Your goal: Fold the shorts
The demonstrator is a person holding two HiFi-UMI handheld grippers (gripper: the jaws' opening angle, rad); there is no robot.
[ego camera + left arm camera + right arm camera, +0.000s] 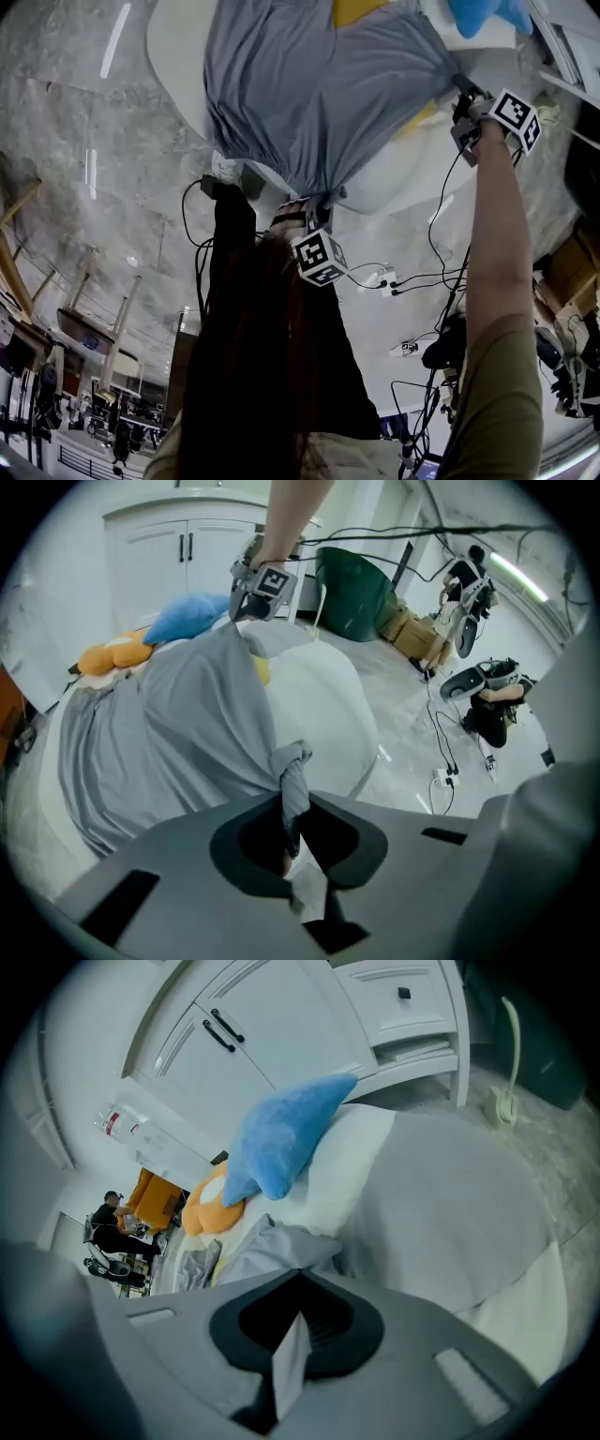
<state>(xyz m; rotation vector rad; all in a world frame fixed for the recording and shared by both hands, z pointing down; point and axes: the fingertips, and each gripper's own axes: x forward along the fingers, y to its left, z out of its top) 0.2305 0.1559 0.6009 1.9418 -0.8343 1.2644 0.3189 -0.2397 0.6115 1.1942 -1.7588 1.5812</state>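
Far left of the head view there's the smooth, rounded white table (178, 56). Your shorts (309, 84) are draped over its edge in the upper middle of the frame. They're thin, matte grey cloth, so I'd expect them to weigh next to nothing, hold no shape once lifted, and glide easily on that top. Along their lower left side runs a puckered, gathered edge that looks elasticated. My guess is that's the waistband, and it's the thickest, least slippery place to grab. At frame centre your left gripper (302, 202) is pressed together on a little tuft at the end of that gathered edge. Its own view shows the cloth wrung into a rope going down between the jaws. An orange soft toy (356, 9) peeks out at the top edge, partly under the fabric. In the upper right your right gripper (461, 98) is clamped on the shorts' far corner, with folds fanning out from its tip. Both bites look small to me, so a sharp tug could slip the cloth out. A fuzzy blue soft toy (478, 14) sits just above that corner.
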